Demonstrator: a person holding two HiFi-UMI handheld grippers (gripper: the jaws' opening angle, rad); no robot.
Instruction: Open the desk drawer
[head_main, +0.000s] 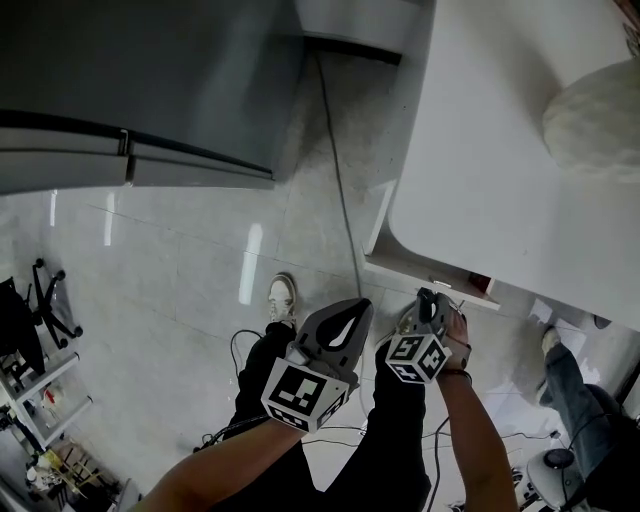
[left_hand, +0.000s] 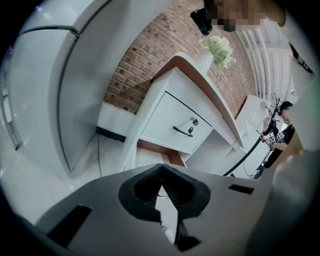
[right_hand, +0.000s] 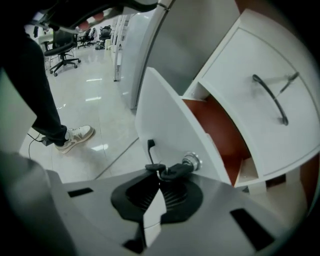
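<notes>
A white desk (head_main: 500, 150) fills the upper right of the head view, with a white drawer front (head_main: 432, 279) under its near edge. My right gripper (head_main: 427, 296) points steeply down at that front. In the right gripper view its jaws (right_hand: 159, 175) are shut, the tips pinching the head of a black key (right_hand: 175, 171) that sits in a silver lock (right_hand: 191, 161). A thin black piece (right_hand: 150, 150) runs on from the tips. Another drawer front (right_hand: 250, 120) with a dark bar handle (right_hand: 270, 97) shows to the right. My left gripper (head_main: 357, 305) hangs shut and empty beside it.
The left gripper view (left_hand: 162, 167) shows the desk end with a drawer (left_hand: 172, 122), its handle (left_hand: 181, 131), a flower vase (left_hand: 218, 49) and a brick wall (left_hand: 145, 65). A grey cabinet (head_main: 150, 90) stands at upper left. A cable (head_main: 340, 180) crosses the floor. Another person's leg (head_main: 575, 385) is at lower right.
</notes>
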